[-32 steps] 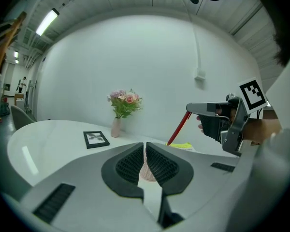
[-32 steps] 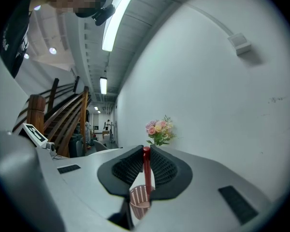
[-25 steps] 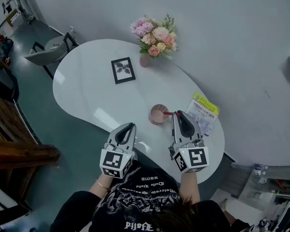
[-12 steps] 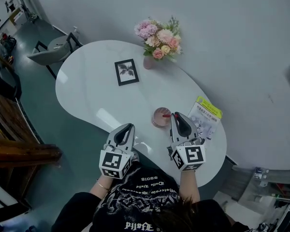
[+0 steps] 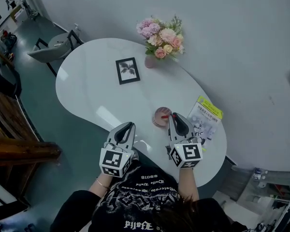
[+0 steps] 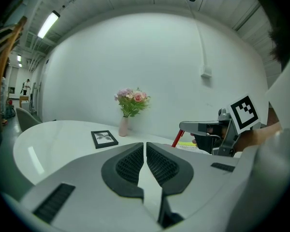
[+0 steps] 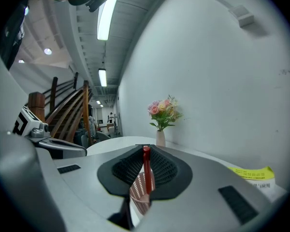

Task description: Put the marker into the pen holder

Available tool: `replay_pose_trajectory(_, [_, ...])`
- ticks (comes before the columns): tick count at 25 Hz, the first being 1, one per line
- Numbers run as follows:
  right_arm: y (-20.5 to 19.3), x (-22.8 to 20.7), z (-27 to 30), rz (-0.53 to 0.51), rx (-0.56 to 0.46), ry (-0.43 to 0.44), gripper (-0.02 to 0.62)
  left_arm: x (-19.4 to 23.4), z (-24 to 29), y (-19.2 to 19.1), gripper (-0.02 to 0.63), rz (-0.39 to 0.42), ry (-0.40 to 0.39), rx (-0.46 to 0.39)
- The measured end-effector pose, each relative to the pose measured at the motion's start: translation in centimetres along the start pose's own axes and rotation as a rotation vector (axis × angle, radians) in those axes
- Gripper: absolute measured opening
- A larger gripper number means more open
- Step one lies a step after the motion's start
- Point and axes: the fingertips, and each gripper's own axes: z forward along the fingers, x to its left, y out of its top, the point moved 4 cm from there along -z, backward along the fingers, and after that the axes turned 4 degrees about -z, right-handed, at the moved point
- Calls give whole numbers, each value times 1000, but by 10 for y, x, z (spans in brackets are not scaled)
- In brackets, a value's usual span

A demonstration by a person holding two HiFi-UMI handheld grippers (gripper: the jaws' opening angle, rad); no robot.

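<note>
A red marker stands upright between the pads of my right gripper, which is shut on it. Its lower end hangs just over the open mouth of the pink mesh pen holder. In the head view the pen holder stands near the table's front edge, with my right gripper at its right rim and the marker over it. My left gripper hovers to the holder's left, shut, nothing in it. In the left gripper view its jaws meet, and the marker slants down from the right gripper.
On the white table a black photo frame lies at the back, beside a pink vase of flowers. A yellow-topped booklet lies right of the holder. A chair stands beyond the table's far left end.
My right gripper has sunk a little with the marker, bringing it closer over the pen holder. The left gripper has stayed where it was.
</note>
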Motion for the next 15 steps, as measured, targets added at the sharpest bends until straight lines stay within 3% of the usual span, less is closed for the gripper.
replay_pose_trajectory(15, [-28, 7, 13, 15, 64, -5, 65, 10, 0, 9, 35, -10, 7, -20])
